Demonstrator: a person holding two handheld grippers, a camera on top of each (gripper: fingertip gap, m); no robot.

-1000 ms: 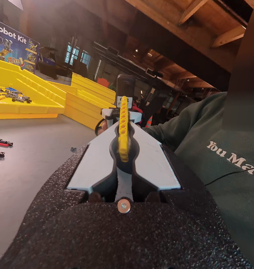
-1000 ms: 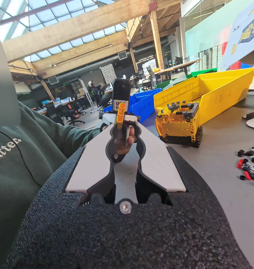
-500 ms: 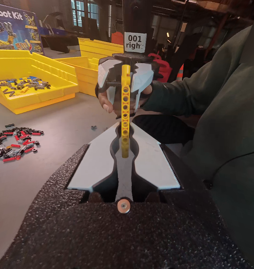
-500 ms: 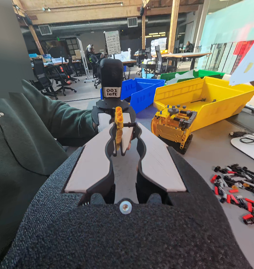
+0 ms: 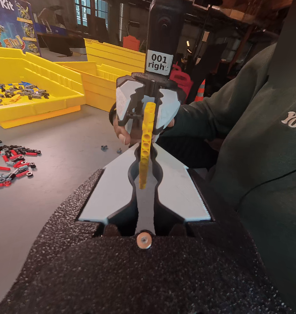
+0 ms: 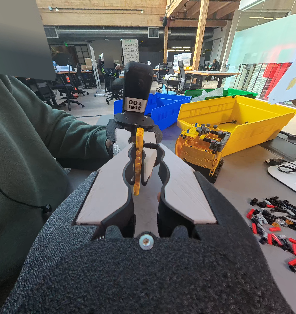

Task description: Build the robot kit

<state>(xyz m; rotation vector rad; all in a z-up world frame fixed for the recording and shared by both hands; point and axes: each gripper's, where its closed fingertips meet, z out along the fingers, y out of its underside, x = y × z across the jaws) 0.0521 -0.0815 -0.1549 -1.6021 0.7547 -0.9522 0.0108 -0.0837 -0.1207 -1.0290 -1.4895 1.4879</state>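
**Change over the last second.** Both views tipped down from roof beams to the grey table (image 5: 67, 178). Right gripper (image 6: 144, 146) now closer to, and square on to, left gripper (image 5: 144, 150). Hold on the yellow beam (image 5: 146, 136) unaltered.

**Left gripper.** Fingers pressed onto the lower half of the yellow beam, pinching it upright. Upper half standing free above the tips, lower end hanging in the gap behind them.

**Right gripper.** Fingers narrowed about the beam's top end, not fully together. Black pin (image 6: 150, 145) lying crosswise between them: one end at a hole near the top of the beam, other end against the right-hand finger. Left-hand finger just beside the beam's opposite face; actual contact there not discernible.

**Containers, left wrist view.**
- Yellow bin (image 5: 42, 110), far left: loose grey, black and blue parts, one yellow piece.
- Second yellow bin (image 5: 110, 56), behind it: contents hidden.
- Printed kit box (image 5: 11, 25), far left, upright.

**Containers, right wrist view.**
- Large yellow bin (image 6: 245, 134), far right: one long black piece, a few small bits.
- Blue bin (image 6: 164, 108), far centre: inside not visible.
- Green bin (image 6: 237, 92), farther back: clear wrapping.

**Loose on the table.** Yellow vehicle model (image 6: 198, 149) just before the large yellow bin; pile of red and black pieces (image 6: 279, 226), near right.
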